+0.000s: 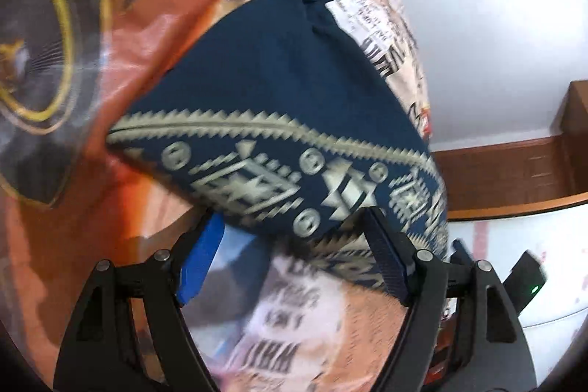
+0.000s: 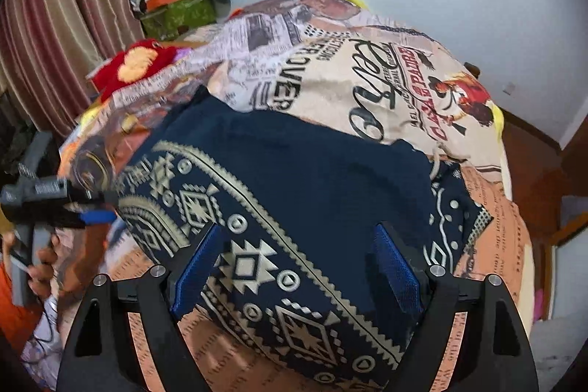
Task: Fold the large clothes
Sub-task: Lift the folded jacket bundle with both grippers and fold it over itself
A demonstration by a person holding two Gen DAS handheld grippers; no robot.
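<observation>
Your left hand-held gripper [image 1: 294, 241] hangs spread at the patterned edge of the navy garment [image 2: 301, 171] lying folded on the printed bedspread [image 2: 367, 68], while your right hand-held gripper [image 2: 297, 259], jaws likewise apart, straddles its near border.

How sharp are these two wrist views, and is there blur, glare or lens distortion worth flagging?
Left wrist view: motion blur smears the navy patterned garment and the printed bedspread; heavy fisheye bending, dark corners. Right wrist view: garment and bedspread mostly sharp, the other hand-held gripper at the left edge blurred; even light, no glare.
</observation>
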